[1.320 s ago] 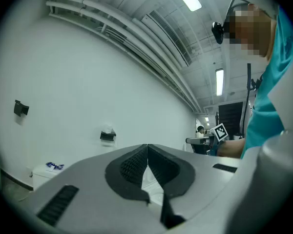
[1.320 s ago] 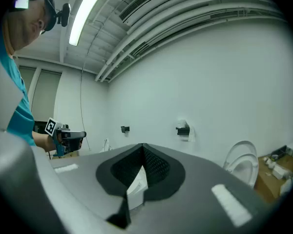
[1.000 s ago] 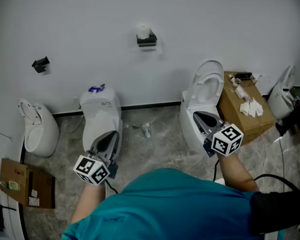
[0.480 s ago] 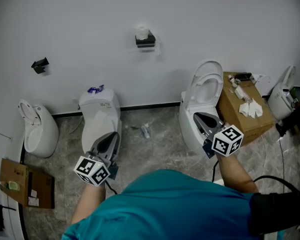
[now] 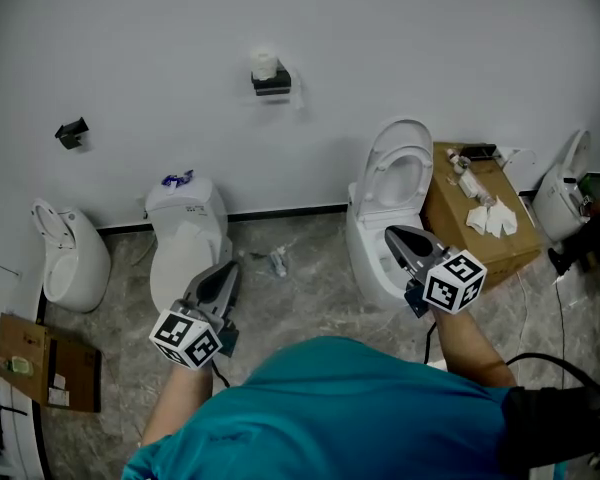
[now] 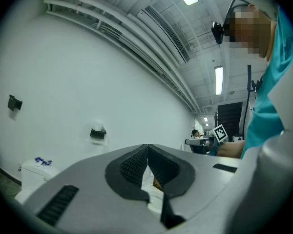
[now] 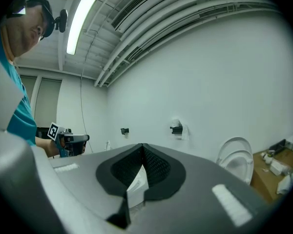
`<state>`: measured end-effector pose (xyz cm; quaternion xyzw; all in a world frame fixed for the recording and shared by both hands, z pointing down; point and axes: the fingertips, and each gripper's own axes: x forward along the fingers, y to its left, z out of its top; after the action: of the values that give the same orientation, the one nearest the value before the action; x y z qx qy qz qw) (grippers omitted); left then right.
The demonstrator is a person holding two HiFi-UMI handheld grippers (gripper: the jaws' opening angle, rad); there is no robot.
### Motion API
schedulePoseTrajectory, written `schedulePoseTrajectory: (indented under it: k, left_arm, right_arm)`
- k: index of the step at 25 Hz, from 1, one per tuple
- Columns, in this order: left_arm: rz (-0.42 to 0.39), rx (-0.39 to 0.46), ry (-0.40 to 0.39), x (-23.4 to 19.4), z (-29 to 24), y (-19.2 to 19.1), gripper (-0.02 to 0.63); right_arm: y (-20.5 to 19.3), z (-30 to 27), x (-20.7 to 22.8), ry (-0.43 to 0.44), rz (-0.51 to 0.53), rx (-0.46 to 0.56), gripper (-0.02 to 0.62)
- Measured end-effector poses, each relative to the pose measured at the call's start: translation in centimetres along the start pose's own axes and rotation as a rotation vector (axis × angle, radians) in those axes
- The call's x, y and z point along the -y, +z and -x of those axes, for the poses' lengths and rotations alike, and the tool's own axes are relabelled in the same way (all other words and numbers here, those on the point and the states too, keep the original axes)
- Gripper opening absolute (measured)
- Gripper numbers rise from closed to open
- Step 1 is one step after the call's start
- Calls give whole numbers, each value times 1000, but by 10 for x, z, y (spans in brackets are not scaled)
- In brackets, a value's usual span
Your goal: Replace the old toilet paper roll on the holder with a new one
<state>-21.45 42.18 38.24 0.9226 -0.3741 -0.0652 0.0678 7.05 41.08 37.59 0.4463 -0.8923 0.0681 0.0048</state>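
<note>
While the jaws of the left gripper [image 6: 147, 147] and of the right gripper [image 7: 142, 147] are each pressed together on nothing, both point level at the plain white wall [image 5: 430, 48]. They are well apart from the black wall-mounted holder [image 5: 271, 84], on top of which the small white paper roll [image 5: 266, 64] sits.

The step in hand looks like the approach to that old roll. To do it well, I would close in on the wall with the jaws kept level. One pair should part only just short of the roll, so the soft paper is pinched lightly, not crushed.

Only the head view shows the grey marbled floor [image 5: 310, 288], the white open-lidded toilet [image 5: 400, 168] and the brown cardboard box [image 5: 480, 218] beside it. Only the gripper views show the long ceiling light strips [image 7: 80, 21], and each shows the other gripper off to one side. I can pick out no new roll in any view.
</note>
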Motion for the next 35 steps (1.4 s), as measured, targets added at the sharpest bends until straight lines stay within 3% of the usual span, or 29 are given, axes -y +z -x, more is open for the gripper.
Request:
schedulePoseTrajectory:
  k: [9, 16, 22, 35]
  left_arm:
    - [17, -23, 8, 34, -34, -11, 9]
    - [29, -27, -12, 11, -43, -14, 9]
    - [34, -13, -52, -47, -50, -9, 9]
    - [12, -16, -106, -223, -62, 40, 9]
  right_arm:
    - [-3, 25, 37, 25, -14, -6, 3]
    - [-10, 5, 40, 27, -29, -14, 5]
    - [-3, -49, 34, -7, -8, -23, 5]
    - [30, -211, 14, -74, 2, 13, 5]
